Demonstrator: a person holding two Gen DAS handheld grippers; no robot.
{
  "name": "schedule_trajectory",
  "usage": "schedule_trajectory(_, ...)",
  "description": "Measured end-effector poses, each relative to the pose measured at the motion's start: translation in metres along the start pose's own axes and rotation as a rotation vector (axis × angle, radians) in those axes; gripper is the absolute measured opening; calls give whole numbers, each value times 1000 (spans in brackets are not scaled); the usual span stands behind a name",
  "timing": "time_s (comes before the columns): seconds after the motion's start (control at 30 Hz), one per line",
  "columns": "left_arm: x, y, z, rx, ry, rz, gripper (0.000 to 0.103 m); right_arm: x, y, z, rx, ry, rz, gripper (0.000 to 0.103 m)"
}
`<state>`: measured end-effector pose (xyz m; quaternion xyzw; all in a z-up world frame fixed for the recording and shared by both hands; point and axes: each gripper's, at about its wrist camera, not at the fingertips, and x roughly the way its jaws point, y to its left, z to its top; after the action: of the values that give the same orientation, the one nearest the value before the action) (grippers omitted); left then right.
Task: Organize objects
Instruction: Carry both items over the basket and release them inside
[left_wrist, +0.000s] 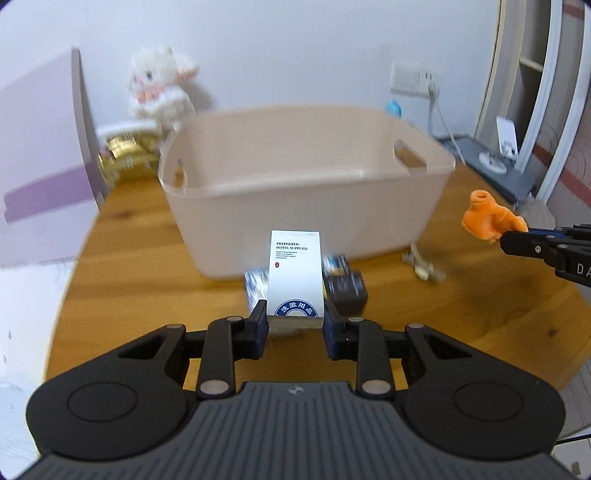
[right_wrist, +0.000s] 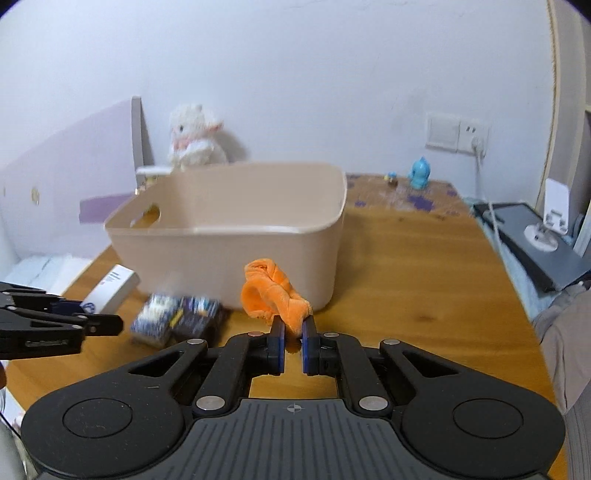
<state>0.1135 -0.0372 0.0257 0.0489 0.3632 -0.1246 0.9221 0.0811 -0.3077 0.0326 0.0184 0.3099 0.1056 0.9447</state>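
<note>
My left gripper (left_wrist: 294, 318) is shut on a white hotel supplies box (left_wrist: 295, 273) with a blue round logo, held above the wooden table in front of the beige plastic basket (left_wrist: 306, 177). The same box (right_wrist: 110, 290) shows at the left of the right wrist view. My right gripper (right_wrist: 293, 328) is shut on an orange plush toy (right_wrist: 271, 293), lifted near the basket's (right_wrist: 229, 225) front wall. That toy (left_wrist: 487, 218) appears at the right of the left wrist view. Two small patterned boxes (right_wrist: 177, 317) lie on the table by the basket.
A white plush toy (right_wrist: 195, 136) and gold-wrapped items (left_wrist: 125, 155) sit behind the basket. A blue figurine (right_wrist: 420, 173) stands at the back right near a wall socket (right_wrist: 458, 136). A small clip-like object (left_wrist: 423, 264) lies right of the basket. A grey stand (right_wrist: 535, 240) is beyond the table's right edge.
</note>
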Motion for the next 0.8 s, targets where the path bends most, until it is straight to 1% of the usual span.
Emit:
schedule_trajectory(0.2,-21,5,31,4,-96,31,32,-11,-4,32,0,-96,-1,8)
schedule_trajectory(0.3,-20,10,48,2,-114,59,32,-8,-6,48,-2,-125,-2,8)
schedule_trajectory(0.43,-8,14,69,-14,-128,70,32,3,-5,70,-17,-145,-5,8)
schedule_trajectory(0.63,29,14,95,-26,-112,88,32,38,-3,92,-16,-120,-2,8)
schedule_trajectory(0.7,46,16,99,-39,-91,99,32,53,1,96,-24,-103,-7,8)
schedule_trajectory(0.8,72,18,101,-74,-44,96,32,75,4,98,-22,-64,-6,8)
